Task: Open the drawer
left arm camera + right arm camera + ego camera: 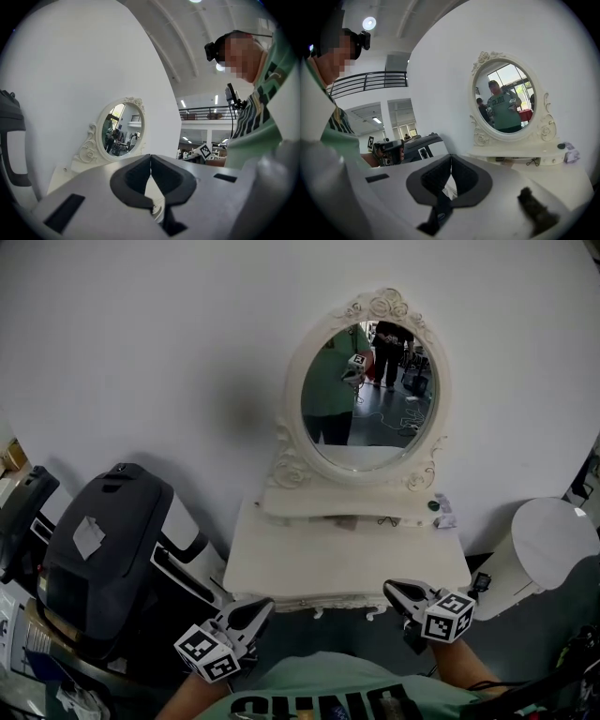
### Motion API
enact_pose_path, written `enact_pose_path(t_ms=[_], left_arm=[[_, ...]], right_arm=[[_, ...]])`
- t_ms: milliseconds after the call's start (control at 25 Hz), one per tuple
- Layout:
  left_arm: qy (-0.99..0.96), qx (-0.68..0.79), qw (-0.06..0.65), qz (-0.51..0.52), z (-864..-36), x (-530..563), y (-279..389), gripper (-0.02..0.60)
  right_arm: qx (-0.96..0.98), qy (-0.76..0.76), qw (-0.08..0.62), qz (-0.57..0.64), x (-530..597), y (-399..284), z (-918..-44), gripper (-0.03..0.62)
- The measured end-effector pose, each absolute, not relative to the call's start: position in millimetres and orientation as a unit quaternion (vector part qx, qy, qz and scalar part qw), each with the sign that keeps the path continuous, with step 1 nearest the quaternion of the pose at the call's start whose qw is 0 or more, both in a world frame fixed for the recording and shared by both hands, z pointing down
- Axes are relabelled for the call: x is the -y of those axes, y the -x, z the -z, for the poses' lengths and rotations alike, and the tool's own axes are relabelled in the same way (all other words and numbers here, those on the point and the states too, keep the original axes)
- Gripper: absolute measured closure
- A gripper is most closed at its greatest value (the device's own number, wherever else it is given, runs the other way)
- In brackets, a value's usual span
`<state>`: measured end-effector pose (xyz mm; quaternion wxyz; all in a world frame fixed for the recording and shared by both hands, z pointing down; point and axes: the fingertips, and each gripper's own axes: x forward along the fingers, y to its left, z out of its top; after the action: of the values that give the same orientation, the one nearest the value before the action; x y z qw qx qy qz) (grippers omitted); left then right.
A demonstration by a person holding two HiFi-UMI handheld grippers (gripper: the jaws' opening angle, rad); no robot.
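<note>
The left gripper [258, 610] and right gripper [394, 590] are both pressed together, empty, at the table's [281, 563] front edge. The drawer [370, 515] seems to sit under the mirror [367, 395], straight ahead, nearer the right gripper.

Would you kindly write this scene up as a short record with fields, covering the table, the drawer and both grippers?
Table: white dressing table, oval mirror above it
Drawer: cannot be made out; nothing sticks out of the table's front
Left gripper: shut, empty, short of the front left corner
Right gripper: shut, empty, near the front right corner
Shelf: small green thing at its right end
Left of table: dark machine
</note>
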<state>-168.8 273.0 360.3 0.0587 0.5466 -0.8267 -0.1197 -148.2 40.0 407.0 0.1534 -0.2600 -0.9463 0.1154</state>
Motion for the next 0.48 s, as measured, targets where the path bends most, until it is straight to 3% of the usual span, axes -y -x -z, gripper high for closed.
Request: enact_pose_path(t_ms=[480], left_arm=[[-0.498, 0.858, 0.055, 0.111, -343, -139, 260, 0.571]], right_arm=[[0.918, 0.354, 0.151, -0.098, 62, 279, -407, 0.582]])
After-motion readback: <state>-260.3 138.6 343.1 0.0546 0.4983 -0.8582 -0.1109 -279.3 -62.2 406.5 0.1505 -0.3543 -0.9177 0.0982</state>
